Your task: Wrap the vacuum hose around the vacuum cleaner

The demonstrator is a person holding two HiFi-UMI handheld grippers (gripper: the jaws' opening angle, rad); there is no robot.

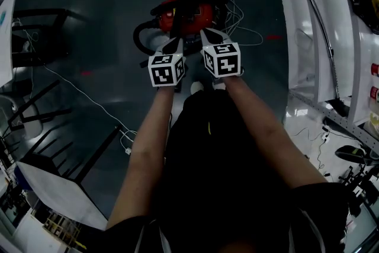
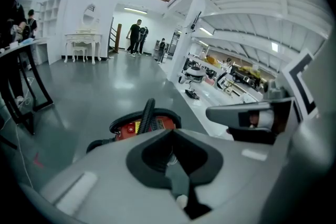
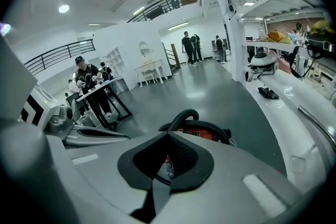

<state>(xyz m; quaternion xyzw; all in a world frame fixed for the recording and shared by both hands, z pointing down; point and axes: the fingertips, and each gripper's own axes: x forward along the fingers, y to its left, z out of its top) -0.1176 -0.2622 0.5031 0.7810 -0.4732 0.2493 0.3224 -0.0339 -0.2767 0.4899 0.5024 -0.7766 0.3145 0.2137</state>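
Observation:
A red vacuum cleaner stands on the dark floor in front of the person, with its black ribbed hose looped round its left side and a stiff black section lying over the top. Both grippers hover side by side just above its near edge. My left gripper is shut with nothing in it, and so is my right gripper. The left gripper view shows the vacuum cleaner and hose beyond the closed jaws. In the right gripper view the hose arches over the red body.
A thin white cord lies tangled right of the vacuum, and another cable trails across the floor at left. Black table frames stand at left, a white workbench runs along the right. People stand far off.

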